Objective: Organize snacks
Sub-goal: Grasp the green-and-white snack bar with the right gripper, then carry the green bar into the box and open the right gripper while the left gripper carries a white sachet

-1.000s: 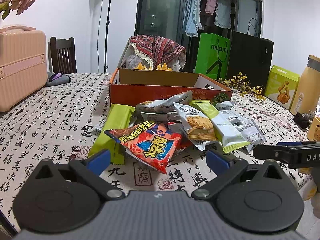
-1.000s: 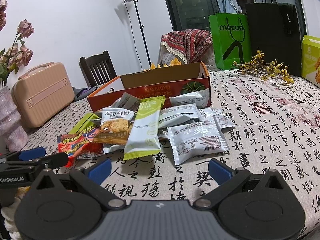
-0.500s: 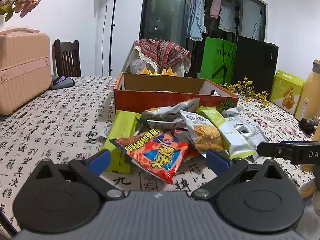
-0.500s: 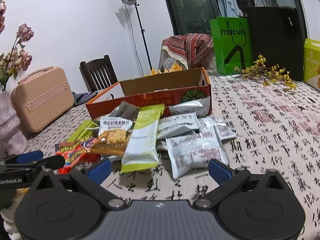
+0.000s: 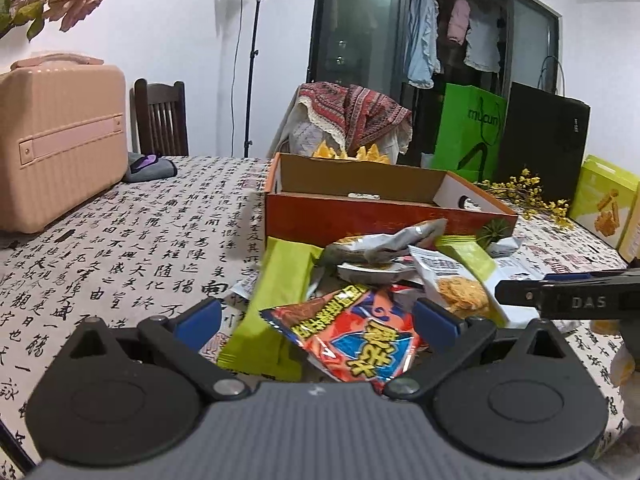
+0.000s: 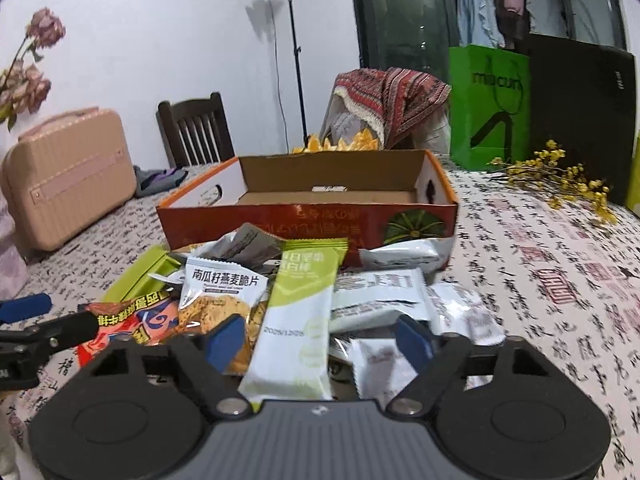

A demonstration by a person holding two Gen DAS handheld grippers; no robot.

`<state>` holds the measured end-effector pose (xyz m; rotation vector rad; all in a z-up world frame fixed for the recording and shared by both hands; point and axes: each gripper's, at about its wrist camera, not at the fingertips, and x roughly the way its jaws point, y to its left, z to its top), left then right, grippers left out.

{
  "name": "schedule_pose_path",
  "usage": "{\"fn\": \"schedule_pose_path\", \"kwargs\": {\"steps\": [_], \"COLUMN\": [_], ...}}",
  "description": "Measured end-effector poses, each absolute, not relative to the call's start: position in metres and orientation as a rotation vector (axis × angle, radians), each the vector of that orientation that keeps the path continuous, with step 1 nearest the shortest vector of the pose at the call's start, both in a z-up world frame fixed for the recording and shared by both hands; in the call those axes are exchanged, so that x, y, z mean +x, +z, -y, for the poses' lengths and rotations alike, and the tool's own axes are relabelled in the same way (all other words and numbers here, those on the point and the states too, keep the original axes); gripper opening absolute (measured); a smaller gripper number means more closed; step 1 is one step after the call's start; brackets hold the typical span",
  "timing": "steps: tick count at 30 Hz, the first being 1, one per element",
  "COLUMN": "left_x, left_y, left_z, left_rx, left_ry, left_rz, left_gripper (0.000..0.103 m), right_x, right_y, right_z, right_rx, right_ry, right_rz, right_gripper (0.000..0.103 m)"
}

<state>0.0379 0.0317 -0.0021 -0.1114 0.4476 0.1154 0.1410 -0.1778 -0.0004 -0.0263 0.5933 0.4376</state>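
Between my right claw's [image 6: 318, 344] blue pads lies the near end of a white-and-green snack packet [image 6: 298, 320], lying lengthwise away from me. My jaws have just been closing on it from their widest, yet both pads stand clear of its edges, so I hold nothing. Just right of it, under my right pad, sit crumpled white sachets [image 6: 384, 300]. Just left, an oat-crisp packet [image 6: 222, 296] with a biscuit picture leans on the pile.

My left claw [image 5: 316, 324] gapes wide over the table, and the red-and-blue chip bag [image 5: 352, 336] lies between its pads, touching neither. To the left of that bag a green bar wrapper [image 5: 276, 300] runs away from me. Off to the right of my left claw, the black tip of my right claw reaches in over the pile.

Just beyond both claws a silver crumpled bag [image 5: 384, 240] tops the heap. Behind the heap stands the open orange cardboard box [image 6: 308, 216], its near wall touching the farthest packets; inside I see only bare cardboard and a small label.

Farther off, on the calligraphy tablecloth [image 5: 132, 248], a pink case [image 5: 60, 144] sits to the left and yellow flower sprigs [image 6: 560, 176] lie to the right, before a green shopping bag [image 6: 492, 108].
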Motion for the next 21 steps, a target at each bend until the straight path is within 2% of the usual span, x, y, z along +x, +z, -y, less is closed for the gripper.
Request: {"fn": "schedule_pose_path", "kwargs": {"steps": [2, 4, 12, 14, 21], "left_x": [0.039, 0.041, 0.045, 0.046, 0.048], "left_y": [-0.002, -0.002, -0.003, -0.002, 0.003], "left_z": [-0.034, -0.035, -0.032, -0.03, -0.022], "left_rx": [-0.113, -0.112, -0.095, -0.092, -0.075], "left_ry": [0.118, 0.117, 0.096, 0.093, 0.086], "left_rz": [-0.451, -0.453, -0.462, -0.461, -0.458], "left_gripper": [0.103, 0.103, 0.103, 0.103, 0.103], "right_x": [0.147, 0.151, 0.158, 0.159, 0.144], "right_y": [-0.002, -0.005, -0.014, -0.018, -0.01], "right_z": [0.17, 0.164, 0.153, 0.15, 0.161], "right_rx": [-0.042, -0.048, -0.098, -0.114, -0.072], "right_ry": [0.441, 0.436, 0.431, 0.439, 0.443], "right_rz": [-0.604, -0.614, -0.643, -0.658, -0.591], "right_gripper": [0.064, 0.058, 0.052, 0.039, 0.038]}}
